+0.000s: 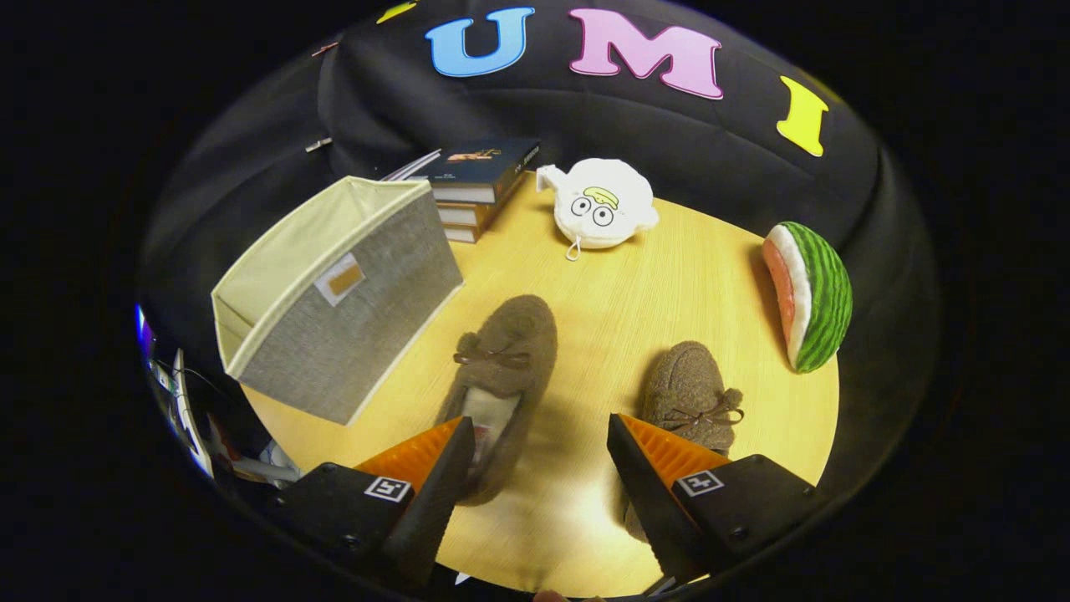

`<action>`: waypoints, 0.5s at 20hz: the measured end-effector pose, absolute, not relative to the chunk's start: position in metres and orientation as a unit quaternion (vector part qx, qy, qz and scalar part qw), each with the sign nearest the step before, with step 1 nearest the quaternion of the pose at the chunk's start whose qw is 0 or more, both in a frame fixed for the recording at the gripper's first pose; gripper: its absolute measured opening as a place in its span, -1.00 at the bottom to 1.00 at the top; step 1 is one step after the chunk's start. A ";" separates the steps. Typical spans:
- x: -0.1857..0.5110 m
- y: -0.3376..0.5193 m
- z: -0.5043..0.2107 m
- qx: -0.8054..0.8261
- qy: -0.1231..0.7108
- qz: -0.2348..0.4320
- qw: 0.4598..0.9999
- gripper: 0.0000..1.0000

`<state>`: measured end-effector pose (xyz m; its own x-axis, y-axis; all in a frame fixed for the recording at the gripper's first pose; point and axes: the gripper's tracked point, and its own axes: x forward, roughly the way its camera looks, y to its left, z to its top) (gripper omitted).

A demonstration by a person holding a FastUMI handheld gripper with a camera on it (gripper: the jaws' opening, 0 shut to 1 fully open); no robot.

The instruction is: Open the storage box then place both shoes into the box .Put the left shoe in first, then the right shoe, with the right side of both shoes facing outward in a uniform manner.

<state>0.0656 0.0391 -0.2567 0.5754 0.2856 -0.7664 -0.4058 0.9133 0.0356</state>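
So the storage box is already standing open, off to the left beyond the fingers, next to a stack of books. Two fuzzy brown shoes on the table: the longer-looking shoe runs heel-to-toe straight away from the gripper, its heel tucked by the left finger. The other shoe sits by the right finger. Hard to say which is the left one, honestly. Fingers are spread wide, gripping nothing. The first shoe looks nearer for a grab.
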 end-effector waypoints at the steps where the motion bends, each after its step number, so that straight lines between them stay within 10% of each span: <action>1: 0.069 0.041 -0.267 -0.073 0.425 0.194 0.881 0.98; 10: 0.096 0.045 -0.309 -0.083 0.461 0.178 0.866 0.98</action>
